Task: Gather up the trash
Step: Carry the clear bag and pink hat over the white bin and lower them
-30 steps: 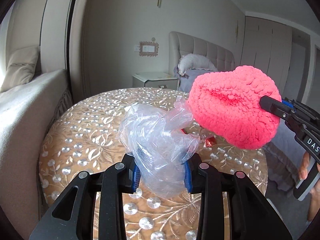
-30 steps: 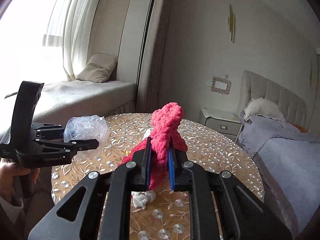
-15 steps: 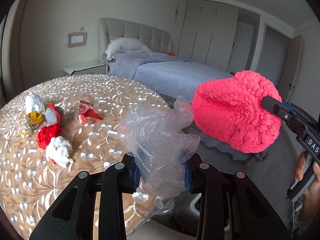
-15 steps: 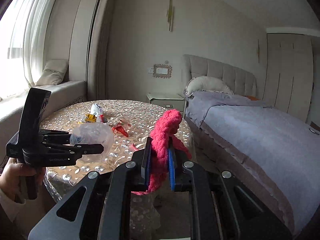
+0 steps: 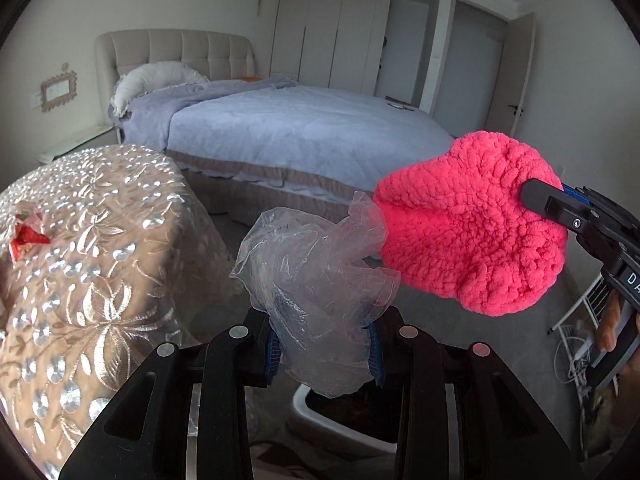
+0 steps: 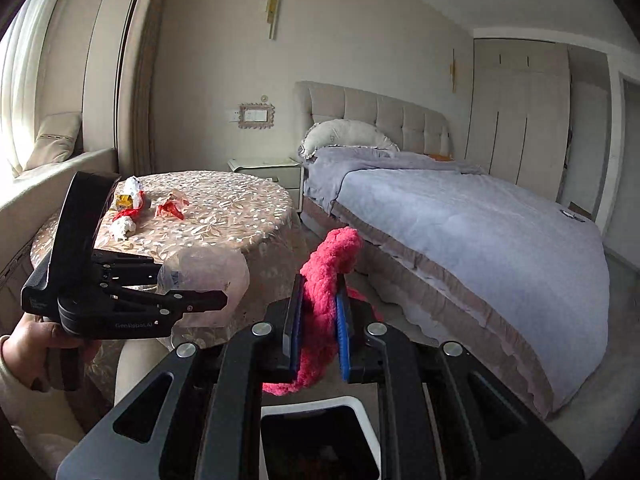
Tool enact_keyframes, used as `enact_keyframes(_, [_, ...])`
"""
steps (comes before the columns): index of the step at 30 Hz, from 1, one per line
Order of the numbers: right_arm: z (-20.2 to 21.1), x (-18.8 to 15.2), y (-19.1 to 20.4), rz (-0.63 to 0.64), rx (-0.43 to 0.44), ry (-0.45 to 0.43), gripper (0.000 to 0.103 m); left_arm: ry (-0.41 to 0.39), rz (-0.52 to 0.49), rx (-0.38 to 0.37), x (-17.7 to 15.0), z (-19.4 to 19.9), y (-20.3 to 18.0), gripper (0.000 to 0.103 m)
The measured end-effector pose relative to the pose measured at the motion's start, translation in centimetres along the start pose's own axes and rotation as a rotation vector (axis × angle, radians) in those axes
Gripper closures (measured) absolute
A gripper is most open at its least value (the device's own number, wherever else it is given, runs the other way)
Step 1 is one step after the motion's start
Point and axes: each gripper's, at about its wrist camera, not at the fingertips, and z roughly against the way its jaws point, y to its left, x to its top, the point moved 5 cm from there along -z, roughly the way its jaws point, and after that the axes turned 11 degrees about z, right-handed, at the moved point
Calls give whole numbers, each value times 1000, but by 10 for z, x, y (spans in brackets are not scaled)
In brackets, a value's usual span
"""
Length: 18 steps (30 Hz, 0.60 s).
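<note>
My left gripper (image 5: pixel 322 354) is shut on a crumpled clear plastic bag (image 5: pixel 316 292), held in the air beside the table. It also shows in the right wrist view (image 6: pixel 192 280) with the bag (image 6: pixel 208 268). My right gripper (image 6: pixel 318 336) is shut on a pink fluffy knitted piece (image 6: pixel 328 276), which shows large in the left wrist view (image 5: pixel 472 232). A white-rimmed bin (image 6: pixel 352 404) with a dark inside stands on the floor right below both grippers; its rim shows in the left wrist view (image 5: pixel 304 404). More trash (image 6: pixel 132 208) lies on the round table (image 6: pixel 224 216).
The round table with a gold patterned cloth (image 5: pixel 80 260) is to the left. A bed with a grey cover (image 6: pixel 460 216) is ahead and to the right. A nightstand (image 6: pixel 268 170) stands by the headboard. A white wire rack (image 5: pixel 576 332) stands at the right.
Both grippers have swung right, away from the table top, and dropped lower over the floor. The bin has come into view under them. Both holds are unchanged.
</note>
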Motion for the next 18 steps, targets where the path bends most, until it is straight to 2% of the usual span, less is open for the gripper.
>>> enact_keyframes(6, [5, -26, -19, -31, -35, 44, 88, 39, -31, -55, -11, -23, -25, 69])
enact_keyframes(18, [-10, -60, -32, -100, -15, 96, 88, 196, -93, -74, -55, -74, -55, 68])
